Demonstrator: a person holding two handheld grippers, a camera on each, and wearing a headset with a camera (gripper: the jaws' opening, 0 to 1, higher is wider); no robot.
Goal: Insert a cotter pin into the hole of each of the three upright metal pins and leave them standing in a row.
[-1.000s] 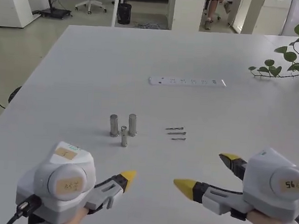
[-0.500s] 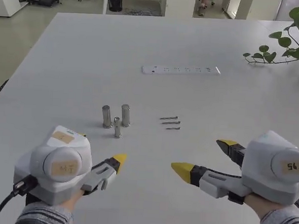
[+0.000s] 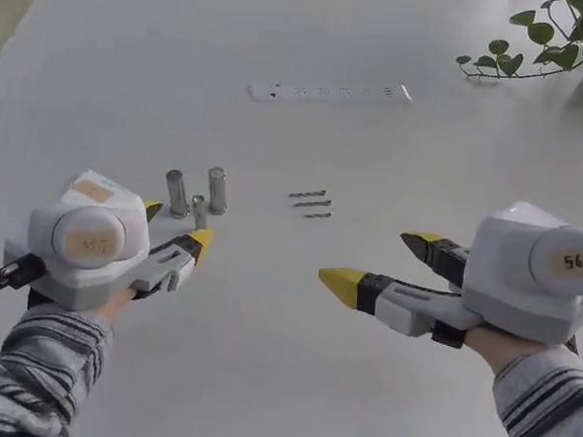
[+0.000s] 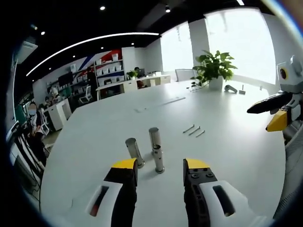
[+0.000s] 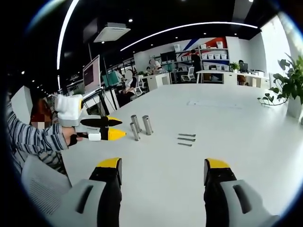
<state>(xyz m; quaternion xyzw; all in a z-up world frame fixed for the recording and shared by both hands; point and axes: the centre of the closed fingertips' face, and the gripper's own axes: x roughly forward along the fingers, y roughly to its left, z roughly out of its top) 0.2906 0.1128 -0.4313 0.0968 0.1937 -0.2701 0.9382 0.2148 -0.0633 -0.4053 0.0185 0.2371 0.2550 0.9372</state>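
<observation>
The white table (image 3: 262, 375) carried a power strip (image 3: 329, 91) and a potted plant (image 3: 540, 36) far beyond both jaws. The left gripper (image 4: 160, 165), jaws spread, had three metal pins (image 4: 151, 144) clustered upright just ahead. The right gripper (image 5: 161, 163), jaws also spread, faced three cotter pins (image 5: 185, 138) lying farther ahead. Office desks and shelving (image 5: 213, 56) stood behind.

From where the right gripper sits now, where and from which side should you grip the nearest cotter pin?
Grip the nearest cotter pin mid-shank, coming down from above with the right gripper, jaws across its length. It lies flat on the table, thin, with the other cotter pins close beyond it, so a side approach would likely nudge those.
</observation>
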